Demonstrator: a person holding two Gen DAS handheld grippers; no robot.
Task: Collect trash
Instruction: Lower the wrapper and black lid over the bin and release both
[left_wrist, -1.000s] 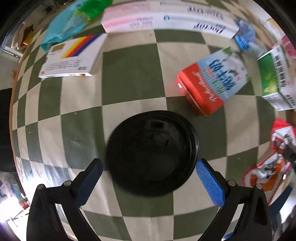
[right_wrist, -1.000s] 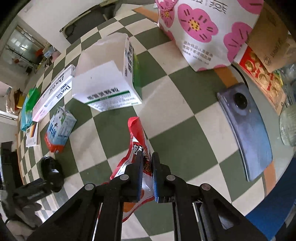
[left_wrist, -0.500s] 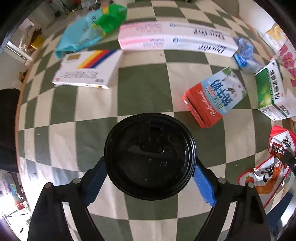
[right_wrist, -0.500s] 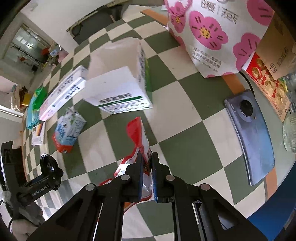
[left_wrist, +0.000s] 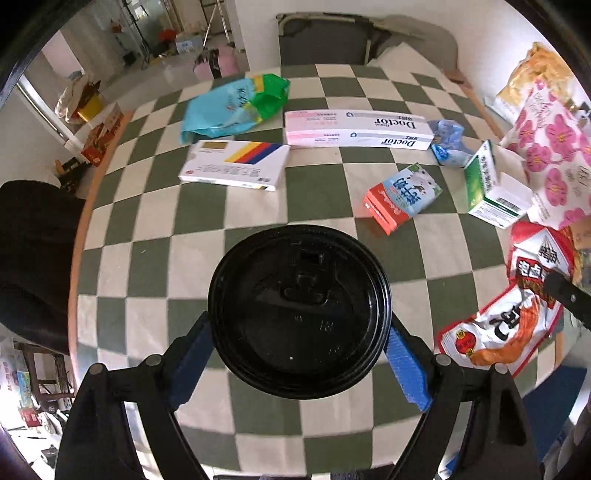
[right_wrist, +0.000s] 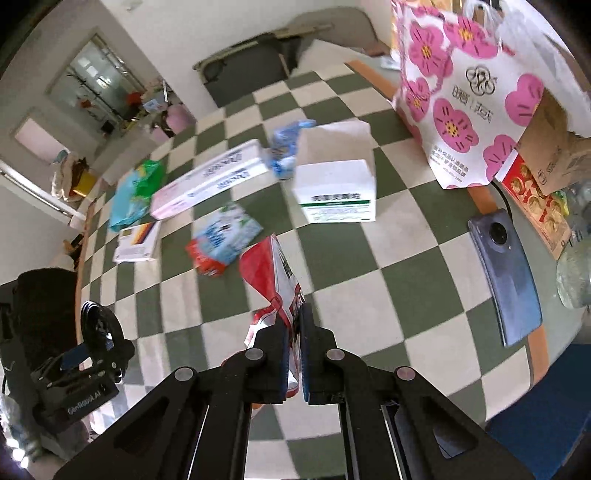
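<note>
So the whole thing sits on a round table with a green and cream checkered cloth, and there's junk scattered all over it. Biggest item is the white paper bag with pink flowers standing at the right edge, with a brown cardboard box right beside it. Then the long pink and white "Doctor" box lying flat toward the far side, a teal and green plastic bag next to its left end, and a flat white box with a coloured stripe just in front of that bag. A green and white carton lies on its side near the flower bag, a red and blue milk carton is tipped over near the middle, and a crumpled blue wrapper sits at the right end of the Doctor box. A dark phone lies face down near the right rim. Now the grabby bits: the left gripper is clamped on a black cup lid, blue pads tight against its rim on both sides, held up clear of the cloth. The right gripper is squeezed closed on a red and white snack bag, the wrapper pinched between the pads with its top sticking up past them.
</note>
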